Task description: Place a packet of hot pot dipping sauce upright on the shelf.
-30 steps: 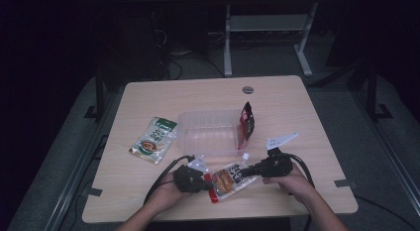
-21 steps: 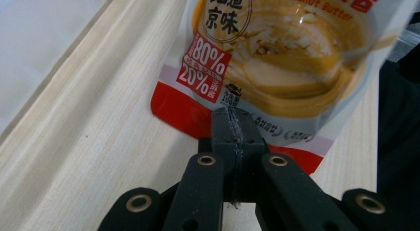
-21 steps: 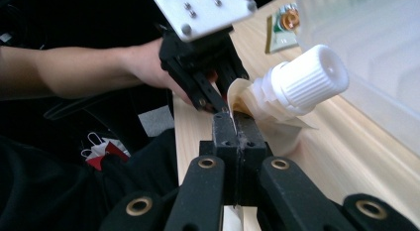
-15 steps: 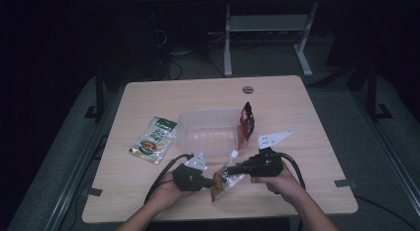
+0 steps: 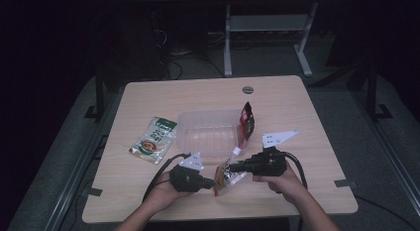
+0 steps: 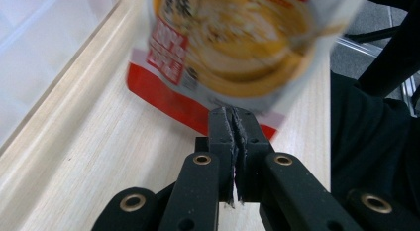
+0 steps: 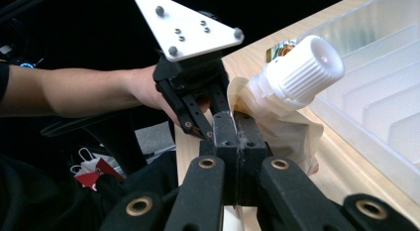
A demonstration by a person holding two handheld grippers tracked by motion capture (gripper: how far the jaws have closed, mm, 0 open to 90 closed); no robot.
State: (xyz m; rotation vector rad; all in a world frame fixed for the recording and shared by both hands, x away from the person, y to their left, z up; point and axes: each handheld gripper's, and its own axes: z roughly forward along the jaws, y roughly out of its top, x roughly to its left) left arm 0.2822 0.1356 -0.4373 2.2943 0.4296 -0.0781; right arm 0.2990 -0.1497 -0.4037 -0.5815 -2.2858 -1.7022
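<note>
A spouted food pouch [image 5: 228, 172] with a white screw cap [image 7: 302, 67] hangs tilted just above the table's front edge, held from both ends. My left gripper [image 5: 213, 183] is shut on its red bottom seam [image 6: 168, 99]. Its jaws have just eased a trace wider, and the seam stays pinched in the left gripper view [image 6: 236, 114]. My right gripper [image 5: 232, 167] is shut on the pouch's top edge beside the cap, jaws pressed together in the right gripper view [image 7: 233, 119]. There the left gripper [image 7: 195, 112] faces it closely.
A clear plastic container [image 5: 208, 132] stands mid-table just behind the pouch. A red packet [image 5: 246, 119] leans at its right side. A green packet [image 5: 154, 139] lies flat to its left. The wooden table [image 5: 297, 92] has a round grommet [image 5: 247, 89] at the back.
The right gripper has risen and shifted a little left, lifting the pouch's spout end off the table. The left hand has stayed put at the pouch's lower end.
</note>
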